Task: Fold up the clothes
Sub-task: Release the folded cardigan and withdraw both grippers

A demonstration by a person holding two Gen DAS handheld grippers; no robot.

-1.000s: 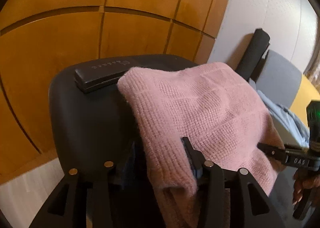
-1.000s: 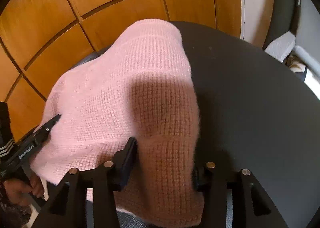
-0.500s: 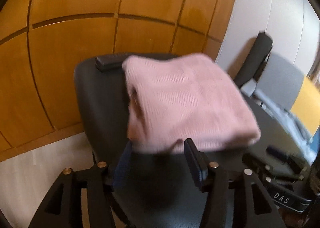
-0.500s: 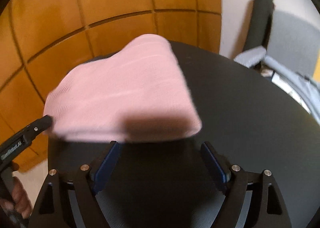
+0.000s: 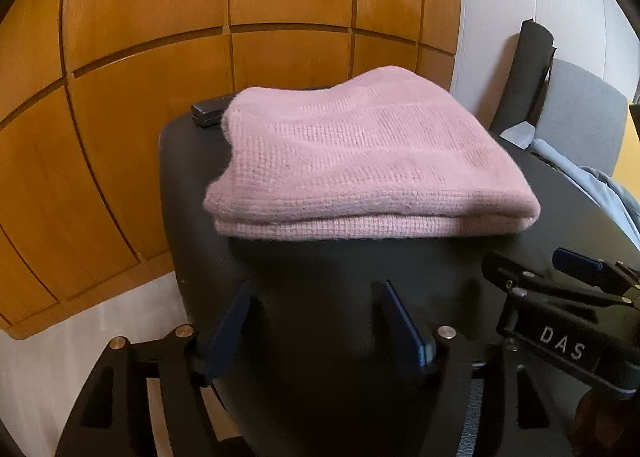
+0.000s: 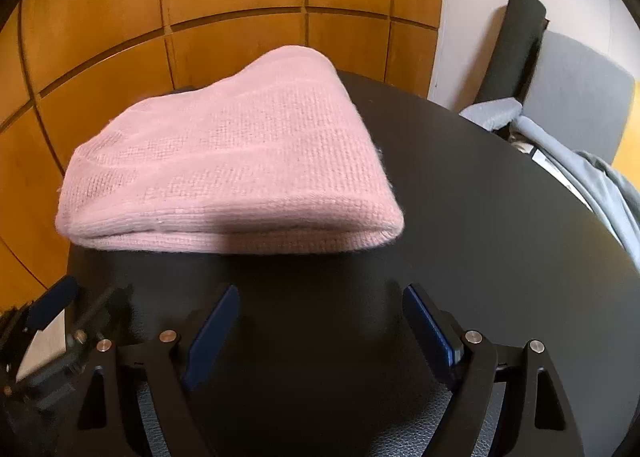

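1. On the black tabletop (image 5: 400, 277), a folded pink knit sweater (image 5: 360, 165) lay flat near the far edge.
2. Left claw (image 5: 316, 321) was opening, nothing between its pads.
3. Right claw (image 6: 320, 321) stood spread, empty; its body read "DAS".
4. Small black case (image 5: 208, 113) touched the sweater's far corner, lettering unreadable.

Wood panelling (image 5: 160, 117) fills the upper left and centre of both views. A black tabletop (image 6: 480, 197) spans the lower half. A small dark case (image 5: 208, 113) lies at its far edge, left of centre. At right stand a grey chair (image 6: 576, 97) and a pale blue garment (image 6: 592, 185).
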